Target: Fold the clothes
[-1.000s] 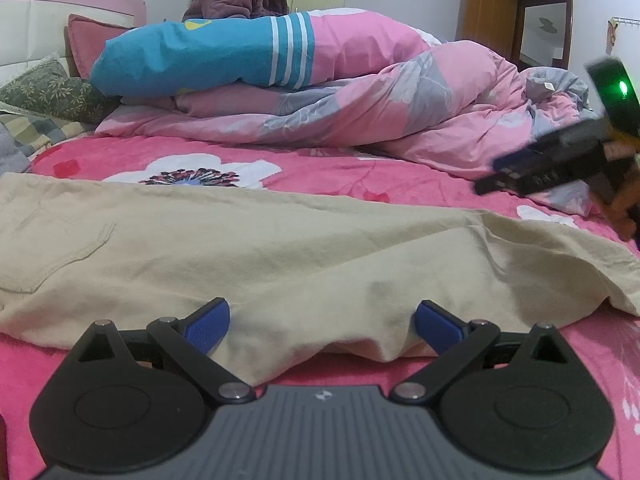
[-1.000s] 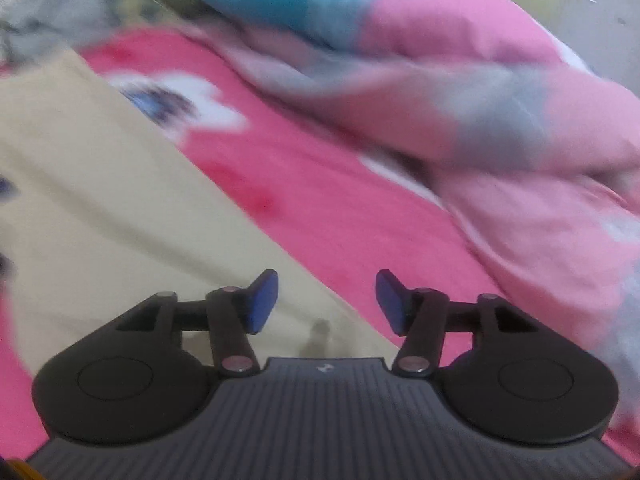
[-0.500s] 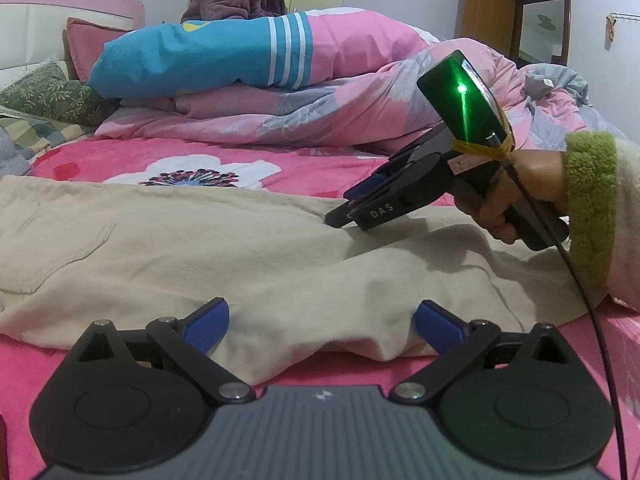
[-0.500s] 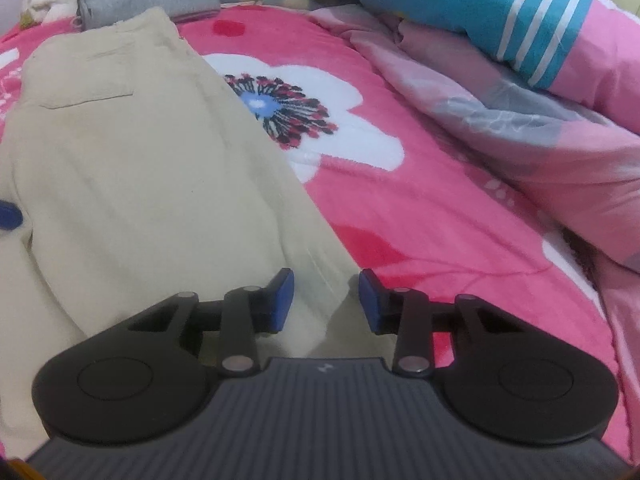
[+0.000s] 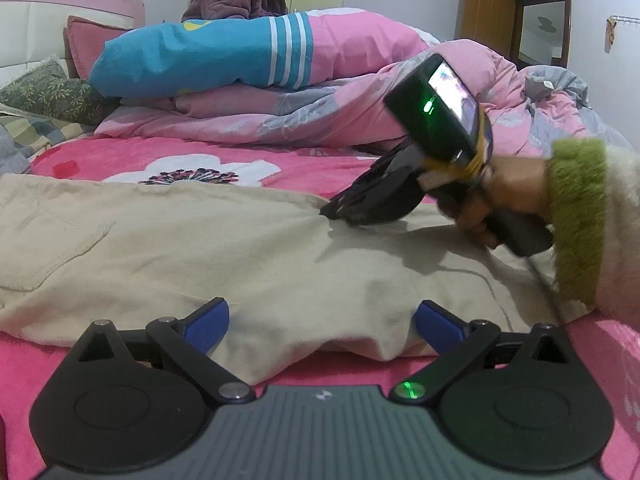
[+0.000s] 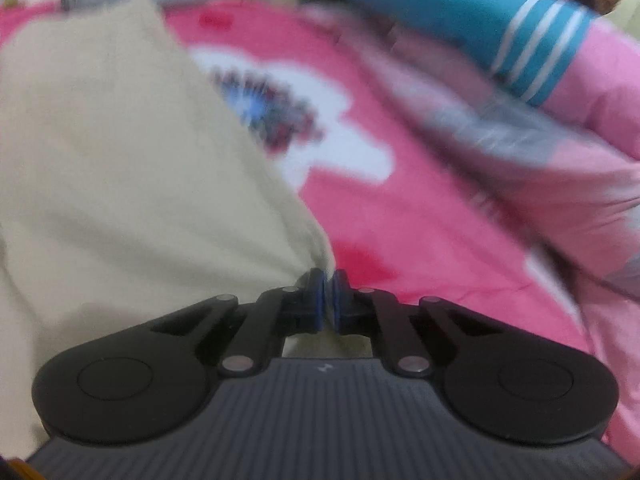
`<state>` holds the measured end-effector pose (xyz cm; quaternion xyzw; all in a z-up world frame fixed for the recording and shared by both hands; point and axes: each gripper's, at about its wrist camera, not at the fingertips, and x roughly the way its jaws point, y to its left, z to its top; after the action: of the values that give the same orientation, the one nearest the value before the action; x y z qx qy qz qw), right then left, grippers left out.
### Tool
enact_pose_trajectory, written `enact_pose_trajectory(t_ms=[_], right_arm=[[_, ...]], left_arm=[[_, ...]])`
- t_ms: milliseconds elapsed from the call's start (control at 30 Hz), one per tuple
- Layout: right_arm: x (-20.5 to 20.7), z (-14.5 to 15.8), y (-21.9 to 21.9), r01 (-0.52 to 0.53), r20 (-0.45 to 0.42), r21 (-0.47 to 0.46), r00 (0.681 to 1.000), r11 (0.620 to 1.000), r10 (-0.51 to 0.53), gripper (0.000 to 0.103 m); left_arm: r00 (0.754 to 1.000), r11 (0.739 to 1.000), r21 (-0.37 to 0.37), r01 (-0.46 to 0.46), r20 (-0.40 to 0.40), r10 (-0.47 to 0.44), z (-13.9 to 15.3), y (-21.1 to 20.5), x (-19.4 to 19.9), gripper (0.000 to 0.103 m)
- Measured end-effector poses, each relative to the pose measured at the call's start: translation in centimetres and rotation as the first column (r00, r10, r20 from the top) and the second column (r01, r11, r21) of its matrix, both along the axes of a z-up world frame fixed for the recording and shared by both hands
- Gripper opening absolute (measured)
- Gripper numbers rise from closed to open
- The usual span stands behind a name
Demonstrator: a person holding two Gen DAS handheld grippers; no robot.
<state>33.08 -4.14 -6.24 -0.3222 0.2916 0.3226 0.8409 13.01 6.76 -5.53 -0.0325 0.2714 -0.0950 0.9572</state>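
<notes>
**Clerk:** Bedroom, bright pink flower-printed bedspread [image 5: 328,164], heaped pink-and-blue quilt [image 5: 240,64] at the far side. Item one: beige cotton trousers [image 5: 208,252], laid flat across the spread.

**Checker:** What has changed on your right?

**Clerk:** Your right gripper [image 6: 329,295] has come down onto the far edge of the trousers, and its jaws have just been closing. A second ago they stood apart over the cloth; now the blue pads [image 6: 318,300] meet, with a pinch of the beige edge between them. The wrist view is blurred, so how deep the bite goes you cannot judge.

**Checker:** And for the fold?

**Clerk:** In my judgement you have one side of the garment secured, and the lift can wait only on the other hand.

**Checker:** Your left?

**Clerk:** Left gripper [image 5: 322,326], jaws wide, holding nothing. It has kept its place. The near hem of the trousers lies just ahead of the pads and between them, bunched into a low ridge, but neither pad presses on it.

**Checker:** Position of the garment relative to each?

**Clerk:** From the right gripper, the cloth spreads away to its left and forward; bare spread lies to its right. From the left gripper, the trousers fill everything ahead, with the right gripper [image 5: 332,210] further off, to the right.
</notes>
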Motion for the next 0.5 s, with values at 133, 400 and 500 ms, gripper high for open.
enact_pose_trajectory(t_ms=[133,400,500], right_arm=[[-0.1,2.5,-2.8,0.128,0.021,0.074,0.991,0.989,-0.130,0.026],[-8.4,10.6,-24.1,0.575,0.010,0.266,0.801,0.774,-0.598,0.035],[-13.6,11.2,-32.6,0.721,-0.120,0.337,0.670,0.605,-0.732,0.040]], left_arm=[[1.000,1.000,0.006,0.000,-0.001,0.000,0.0,-0.1,0.0,0.101],[1.000,1.000,0.021,0.010,-0.005,-0.010,0.1,-0.3,0.1,0.103],[1.000,1.000,0.024,-0.004,0.026,0.004,0.7,-0.4,-0.4,0.103]])
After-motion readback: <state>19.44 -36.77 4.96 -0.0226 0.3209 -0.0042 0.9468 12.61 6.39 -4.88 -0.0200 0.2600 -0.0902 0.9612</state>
